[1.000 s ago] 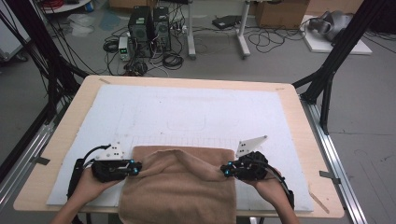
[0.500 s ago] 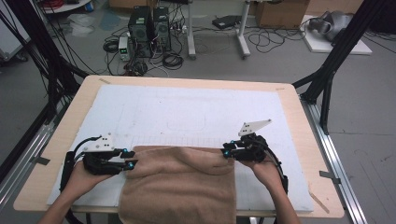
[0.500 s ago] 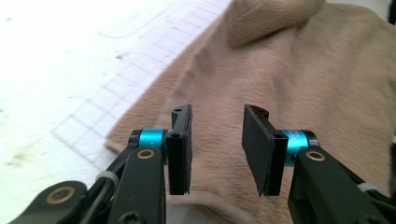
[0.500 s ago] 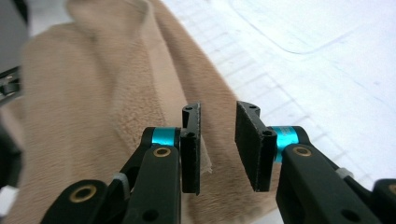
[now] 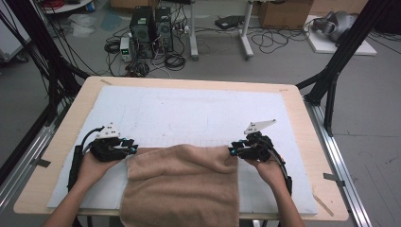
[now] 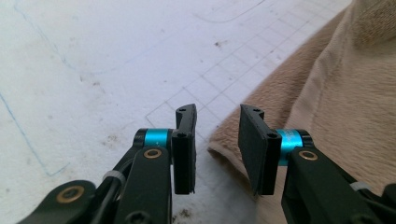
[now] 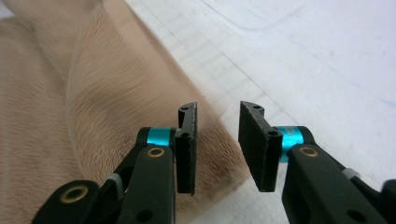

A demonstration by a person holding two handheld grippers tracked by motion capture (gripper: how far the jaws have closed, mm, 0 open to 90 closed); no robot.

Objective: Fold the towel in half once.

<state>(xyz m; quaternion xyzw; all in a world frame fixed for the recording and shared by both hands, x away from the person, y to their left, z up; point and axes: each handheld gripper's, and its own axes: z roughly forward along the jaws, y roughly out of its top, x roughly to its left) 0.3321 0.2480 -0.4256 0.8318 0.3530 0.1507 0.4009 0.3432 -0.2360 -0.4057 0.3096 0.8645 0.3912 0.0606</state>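
A tan towel lies at the near edge of the table, its lower part hanging over the front. My left gripper is at the towel's far left corner, jaws open, with the corner just beyond the gap. My right gripper is at the far right corner, jaws open over the towel's edge. In the left gripper view my gripper holds nothing. In the right gripper view my gripper holds nothing either.
A white gridded mat covers the wooden table. Black frame posts stand at the table's right and left sides. Computers and cables lie on the floor beyond the far edge.
Both grippers have moved away from me and apart, spreading the towel's far edge flatter and wider. The raised fold in the towel's middle has been pulled out.
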